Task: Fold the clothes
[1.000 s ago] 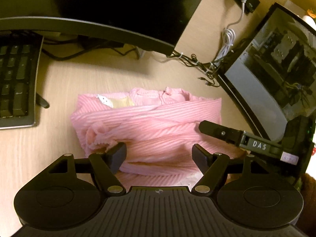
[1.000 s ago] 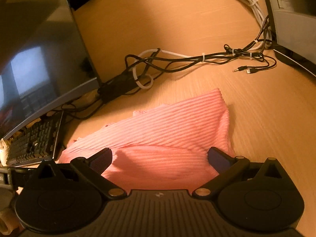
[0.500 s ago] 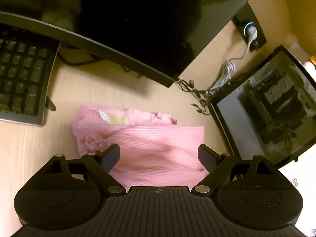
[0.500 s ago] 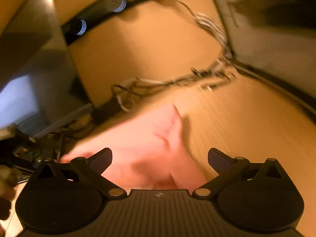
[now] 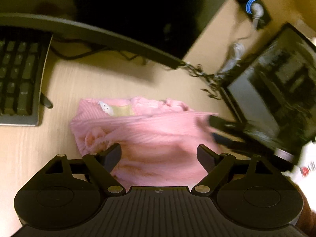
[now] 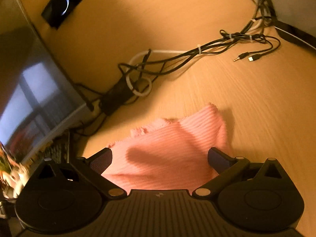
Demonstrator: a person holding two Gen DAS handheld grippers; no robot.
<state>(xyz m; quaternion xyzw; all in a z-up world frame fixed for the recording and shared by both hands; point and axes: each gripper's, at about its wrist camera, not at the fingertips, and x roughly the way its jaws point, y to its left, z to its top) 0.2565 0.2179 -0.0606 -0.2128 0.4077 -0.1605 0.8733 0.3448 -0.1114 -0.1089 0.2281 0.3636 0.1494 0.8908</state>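
The pink ribbed garment (image 5: 158,138) lies folded on the wooden tabletop (image 5: 98,83), between the keyboard (image 5: 17,79) and the computer case (image 5: 276,98). Left claw (image 5: 159,154) and right claw (image 6: 160,158) both hover over it, spread wide and gripping nothing.

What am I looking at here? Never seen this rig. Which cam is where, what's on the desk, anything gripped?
No robot: a person holds a two-finger gripper in each hand, each with a fisheye camera looking along its fingers. The left gripper and right gripper both stand open, holding nothing. Each hovers over a pink ribbed garment, partly folded on a wooden desk. Also there: a keyboard, a monitor, a cable bundle. The right gripper's fingers show blurred in the left view.
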